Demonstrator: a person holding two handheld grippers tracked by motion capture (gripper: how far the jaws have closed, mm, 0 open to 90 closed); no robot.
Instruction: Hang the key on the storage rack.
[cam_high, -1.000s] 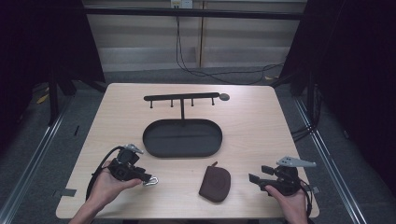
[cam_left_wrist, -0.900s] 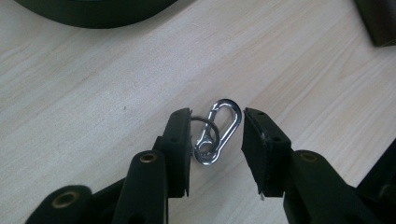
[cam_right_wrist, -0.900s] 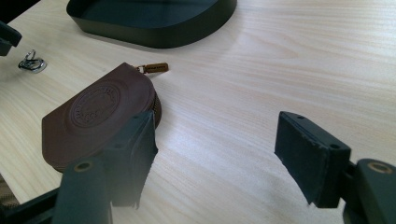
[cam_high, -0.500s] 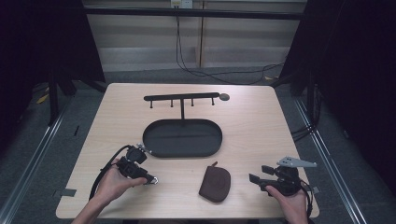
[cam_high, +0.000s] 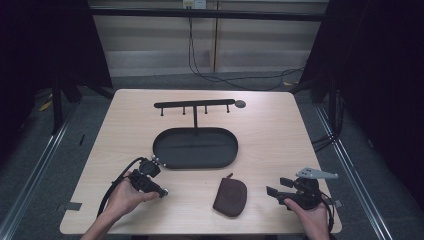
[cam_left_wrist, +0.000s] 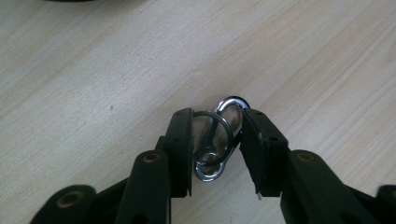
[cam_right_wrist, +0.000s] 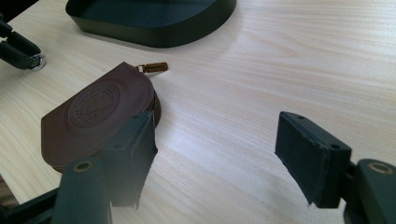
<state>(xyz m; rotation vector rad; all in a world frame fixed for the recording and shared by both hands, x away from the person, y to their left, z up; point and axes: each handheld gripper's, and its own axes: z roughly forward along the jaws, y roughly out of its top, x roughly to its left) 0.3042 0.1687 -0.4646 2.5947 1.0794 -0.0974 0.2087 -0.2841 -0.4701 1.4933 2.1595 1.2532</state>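
Our left gripper has just been closing its jaws, and between them sits a silver carabiner with a key ring lying on the table. In the left gripper view the right jaw pad touches the clip's upper curve and the left pad meets the ring's edge, so we read it as a grip just made, though how firm it is we cannot tell.

Against the earlier high views, the left hand has swung the gripper so its tips now point down at the clip, where before it lay more level beside it. The clip itself has stayed at its spot, near the front left edge of the oval black tray.

Our right gripper has not budged. Its jaws stand wide apart, nothing between them but bare wood; the brown zip pouch lies just outside and behind the left jaw.

Our read: the pick-up of the clip is at the pinch stage, lift not yet begun. The hook rack beyond the tray looks the likely target. The thin ring could slip out if the pinch is off-centre.
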